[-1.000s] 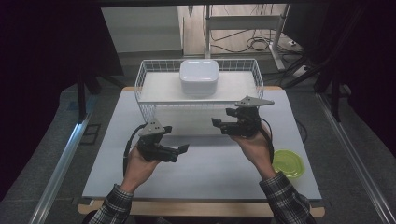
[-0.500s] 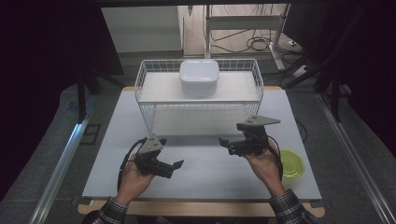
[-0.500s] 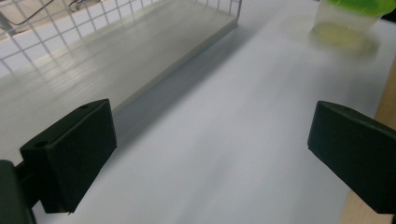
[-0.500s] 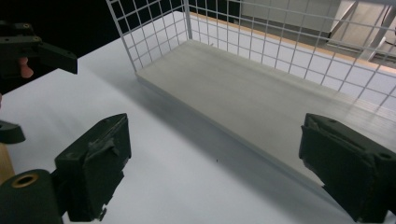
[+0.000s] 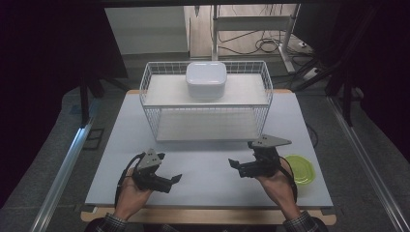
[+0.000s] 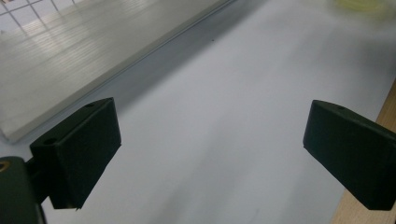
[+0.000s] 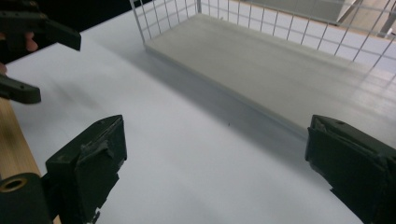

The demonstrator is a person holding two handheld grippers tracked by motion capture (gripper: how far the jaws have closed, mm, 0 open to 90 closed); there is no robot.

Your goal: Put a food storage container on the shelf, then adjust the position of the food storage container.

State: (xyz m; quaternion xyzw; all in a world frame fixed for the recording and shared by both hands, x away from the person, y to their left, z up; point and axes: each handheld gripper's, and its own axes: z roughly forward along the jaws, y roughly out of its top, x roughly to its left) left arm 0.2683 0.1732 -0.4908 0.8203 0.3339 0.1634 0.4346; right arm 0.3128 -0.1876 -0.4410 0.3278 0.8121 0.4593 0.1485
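Observation:
My left gripper [image 5: 170, 167] hovers open over the front left of the white table [image 5: 208, 188], jaws pointing right, nothing between them [image 6: 210, 154]. My right gripper [image 5: 235, 167] is open too, at the front right with its jaws pointing left and empty [image 7: 215, 168]. The left gripper [image 7: 56, 70] also appears at the upper left of the right gripper view. A white wire rack [image 5: 150, 104] with two shelves stands at the table's far middle. A white lidded box [image 5: 206, 79] rests on its top shelf. A green plate [image 5: 302, 170] lies just right of my right hand.
The rack's lower shelf [image 7: 280, 70] is bare and sits a short way ahead of both grippers. The wooden table edge [image 6: 383, 126] runs close behind the hands. Metal rails [image 5: 63, 174] flank the table on the floor.
Both grippers have drawn back from the rack toward the near edge of the table and lowered. Both stayed open.

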